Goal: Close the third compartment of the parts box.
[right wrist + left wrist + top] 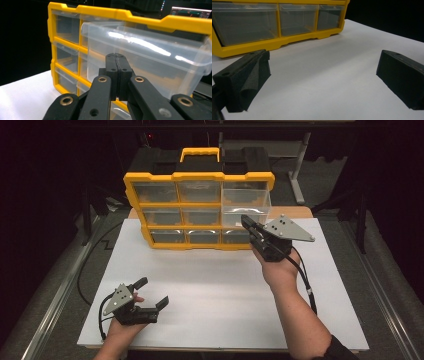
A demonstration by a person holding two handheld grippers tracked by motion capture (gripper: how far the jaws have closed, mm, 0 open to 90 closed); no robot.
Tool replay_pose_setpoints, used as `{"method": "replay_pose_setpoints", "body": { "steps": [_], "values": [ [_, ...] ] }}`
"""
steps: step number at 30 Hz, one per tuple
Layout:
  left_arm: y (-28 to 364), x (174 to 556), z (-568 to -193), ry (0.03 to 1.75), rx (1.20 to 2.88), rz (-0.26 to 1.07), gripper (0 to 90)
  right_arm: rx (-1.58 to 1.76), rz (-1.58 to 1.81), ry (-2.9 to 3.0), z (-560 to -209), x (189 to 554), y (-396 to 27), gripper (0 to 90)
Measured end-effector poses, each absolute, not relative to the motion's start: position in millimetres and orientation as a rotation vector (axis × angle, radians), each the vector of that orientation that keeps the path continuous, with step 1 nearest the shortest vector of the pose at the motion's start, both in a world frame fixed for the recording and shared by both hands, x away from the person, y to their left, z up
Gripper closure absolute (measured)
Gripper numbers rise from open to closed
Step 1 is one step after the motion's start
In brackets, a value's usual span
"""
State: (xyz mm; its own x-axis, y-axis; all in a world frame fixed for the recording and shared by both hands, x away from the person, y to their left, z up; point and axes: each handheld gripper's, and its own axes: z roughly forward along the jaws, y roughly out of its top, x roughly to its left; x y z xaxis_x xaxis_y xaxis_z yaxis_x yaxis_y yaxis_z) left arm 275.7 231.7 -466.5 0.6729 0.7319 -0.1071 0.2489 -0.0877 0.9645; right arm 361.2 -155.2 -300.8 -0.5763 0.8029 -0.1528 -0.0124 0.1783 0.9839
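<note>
A yellow organizer (199,176) with clear drawers stands upright at the back of the white board. Its top right drawer (246,202) is pulled out toward me and looks hollow. My right gripper (246,221) is raised in front of that drawer, just below its front edge. In the right gripper view the jaws (117,58) are pressed together with nothing between them, right against the drawer's (155,62) clear front wall. My left gripper (153,291) rests low at the near left, open and holding nothing. Its fingers (244,80) point toward the organizer's (262,46) bottom row.
The white board (215,285) lies on a wider dark surface, with bare room between the two hands. A black cable (85,270) curls off the board's left edge. A black case with a yellow handle (200,154) stands behind the organizer. Metal rails run along both sides.
</note>
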Motion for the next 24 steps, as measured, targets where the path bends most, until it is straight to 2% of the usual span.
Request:
{"method": "replay_pose_setpoints", "body": {
  "steps": [24],
  "values": [
    [232,275,-466,0.803,1.662,0.495,0.2,0.760,1.451,1.740,-291,371,-155,90.0]
  ]
}}
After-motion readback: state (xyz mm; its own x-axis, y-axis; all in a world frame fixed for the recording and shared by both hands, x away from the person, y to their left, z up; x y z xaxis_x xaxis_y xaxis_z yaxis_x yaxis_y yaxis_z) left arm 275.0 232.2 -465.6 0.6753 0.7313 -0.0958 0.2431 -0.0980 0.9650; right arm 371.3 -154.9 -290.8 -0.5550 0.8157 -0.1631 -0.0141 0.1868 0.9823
